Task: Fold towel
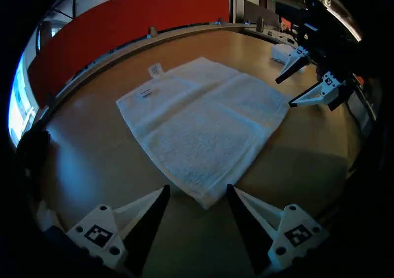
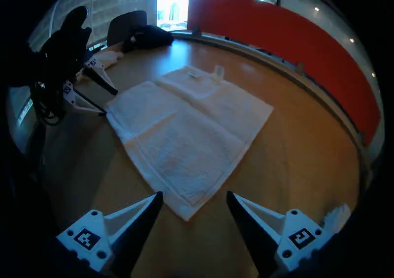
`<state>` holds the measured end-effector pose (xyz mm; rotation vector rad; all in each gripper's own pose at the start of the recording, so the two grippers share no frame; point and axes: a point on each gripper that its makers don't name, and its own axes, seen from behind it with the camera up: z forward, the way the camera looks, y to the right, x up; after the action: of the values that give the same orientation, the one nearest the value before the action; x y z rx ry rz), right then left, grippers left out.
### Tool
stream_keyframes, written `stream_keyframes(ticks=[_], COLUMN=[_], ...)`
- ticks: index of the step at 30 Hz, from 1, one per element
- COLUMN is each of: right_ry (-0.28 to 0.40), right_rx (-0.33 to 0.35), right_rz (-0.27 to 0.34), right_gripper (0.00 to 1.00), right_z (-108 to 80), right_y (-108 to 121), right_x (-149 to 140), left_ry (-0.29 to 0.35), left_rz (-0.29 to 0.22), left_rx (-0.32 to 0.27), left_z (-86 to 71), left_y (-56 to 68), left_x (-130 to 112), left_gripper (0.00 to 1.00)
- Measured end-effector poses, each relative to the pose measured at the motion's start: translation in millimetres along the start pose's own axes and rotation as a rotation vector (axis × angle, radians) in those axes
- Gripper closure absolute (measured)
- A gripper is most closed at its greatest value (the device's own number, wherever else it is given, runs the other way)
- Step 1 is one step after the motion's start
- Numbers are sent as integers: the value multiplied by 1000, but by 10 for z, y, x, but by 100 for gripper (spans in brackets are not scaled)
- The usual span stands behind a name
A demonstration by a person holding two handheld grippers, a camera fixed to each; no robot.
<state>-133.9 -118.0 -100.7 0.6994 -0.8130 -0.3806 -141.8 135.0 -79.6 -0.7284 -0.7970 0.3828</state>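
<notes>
A white towel [image 1: 207, 125] lies flat in the middle of a wooden table [image 1: 88, 165]. It is doubled over, with layered edges showing along its near sides and a label [image 1: 155, 70] sticking out at the far edge. The left gripper [image 1: 197, 189] hovers with its fingers spread wide, and one towel corner lies in the gap between them, unpinched. The right gripper [image 2: 194, 197] is equally wide apart at a neighbouring corner and clamps nothing. Whether either gripper touches the fabric cannot be told. Beyond the towel, a second white cloth [image 2: 106, 56] and a dark bundle [image 2: 147, 34] rest near the table's far end, by a chair [image 2: 125, 22]. A red partition [image 1: 133, 22] runs along the table's curved edge.
</notes>
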Motion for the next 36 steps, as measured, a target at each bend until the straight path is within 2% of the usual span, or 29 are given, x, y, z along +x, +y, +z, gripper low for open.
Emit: stream_keyframes(ticks=[5,12,18,24,36], right_ry=[-2,-2,-2,-2,-6], right_rx=[2,26,44,48,58], right_rz=[8,14,18,24,30], right_gripper=[1,10,21,27,39], right_z=[37,61,71,65,63], right_y=[6,-28,-64,-74,-87], right_x=[-29,-42,-57,-62,-48], left_ry=[-4,-4,-3,-5,-9], left_rz=[-17,-22,-5,-27,-44], left_rx=[-7,-13,-16,-23,-17], left_z=[2,5,3,19,21], left_y=[0,13,51,71,113], left_x=[-10,-16,1,4,0], left_gripper=[16,16,16,17,34])
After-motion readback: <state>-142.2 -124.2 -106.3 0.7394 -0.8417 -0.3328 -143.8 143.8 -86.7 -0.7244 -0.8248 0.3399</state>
